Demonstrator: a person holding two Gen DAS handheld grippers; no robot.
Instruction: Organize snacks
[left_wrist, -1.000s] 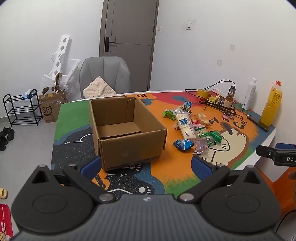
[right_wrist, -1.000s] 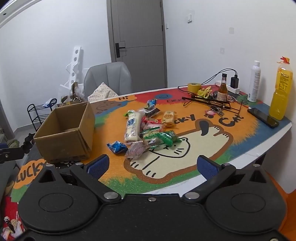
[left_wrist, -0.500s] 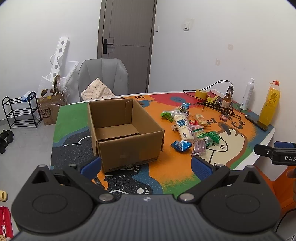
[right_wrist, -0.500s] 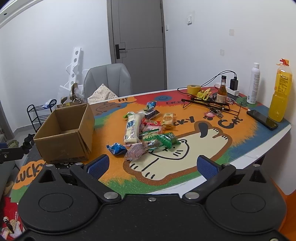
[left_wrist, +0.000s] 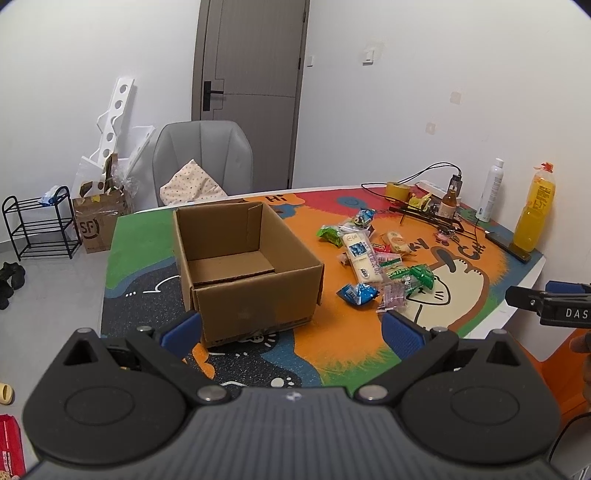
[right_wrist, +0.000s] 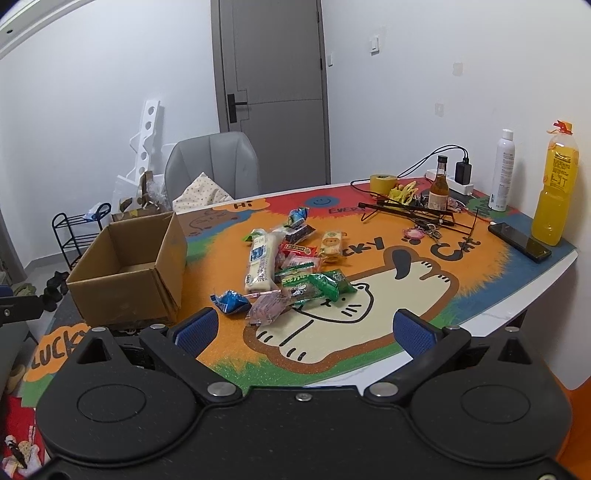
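An open, empty cardboard box (left_wrist: 243, 266) stands on the colourful table mat; it also shows in the right wrist view (right_wrist: 129, 273). A pile of several wrapped snacks (left_wrist: 373, 266) lies to its right, with a long white pack (right_wrist: 260, 264), a green pack (right_wrist: 321, 284), a blue pack (right_wrist: 229, 301) and a pink pack (right_wrist: 264, 312). My left gripper (left_wrist: 291, 330) is open and empty, held back from the box's near side. My right gripper (right_wrist: 303, 330) is open and empty, held above the table's near edge in front of the snacks.
At the table's far right stand an orange juice bottle (right_wrist: 556, 184), a white spray bottle (right_wrist: 503, 170), a small brown bottle (right_wrist: 439, 186), a tape roll (right_wrist: 383, 181), cables and a phone (right_wrist: 519, 242). A grey chair (right_wrist: 212, 166) stands behind the table.
Both grippers have drifted slightly back and up, so the table looks a little farther away. Nothing on the table has moved.
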